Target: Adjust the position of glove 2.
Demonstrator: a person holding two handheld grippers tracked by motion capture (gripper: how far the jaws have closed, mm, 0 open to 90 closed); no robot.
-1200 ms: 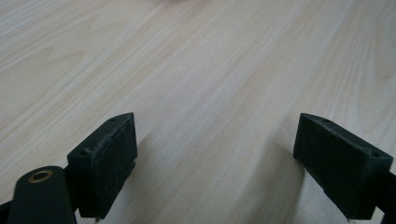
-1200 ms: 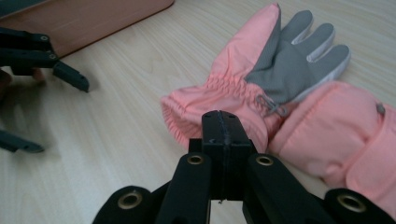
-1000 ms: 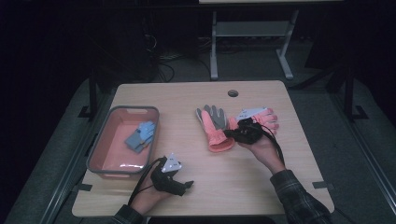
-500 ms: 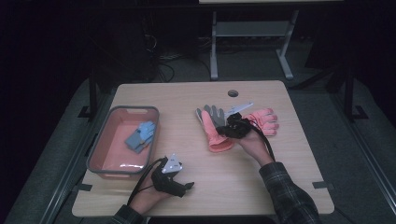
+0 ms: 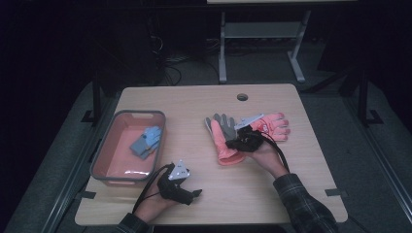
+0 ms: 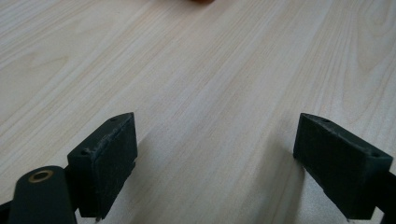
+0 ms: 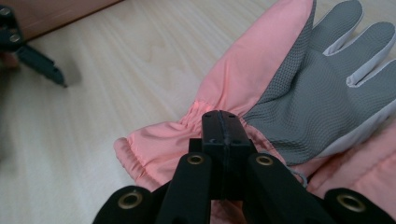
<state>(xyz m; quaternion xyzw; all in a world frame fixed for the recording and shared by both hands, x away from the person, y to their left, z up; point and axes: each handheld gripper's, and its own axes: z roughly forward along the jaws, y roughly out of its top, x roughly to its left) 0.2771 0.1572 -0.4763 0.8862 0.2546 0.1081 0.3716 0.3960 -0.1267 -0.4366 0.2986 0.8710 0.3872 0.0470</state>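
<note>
Right claw point(image 7: 223, 126) pressed together over pink padded glove point(image 7: 243, 88) with grey textured palm, left claw point(image 6: 224, 158) spread above pale woodgrain table point(image 6: 196, 70)

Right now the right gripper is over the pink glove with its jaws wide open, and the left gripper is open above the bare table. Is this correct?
Not quite. The right gripper has its jaws shut together, not wide open; the right gripper view shows them closed at the cuff of the pink glove, though whether they pinch fabric is unclear. The rest holds: the left gripper is open above the bare table.

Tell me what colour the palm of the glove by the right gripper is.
Grey palm on a pink glove, best in the right gripper view.
</note>
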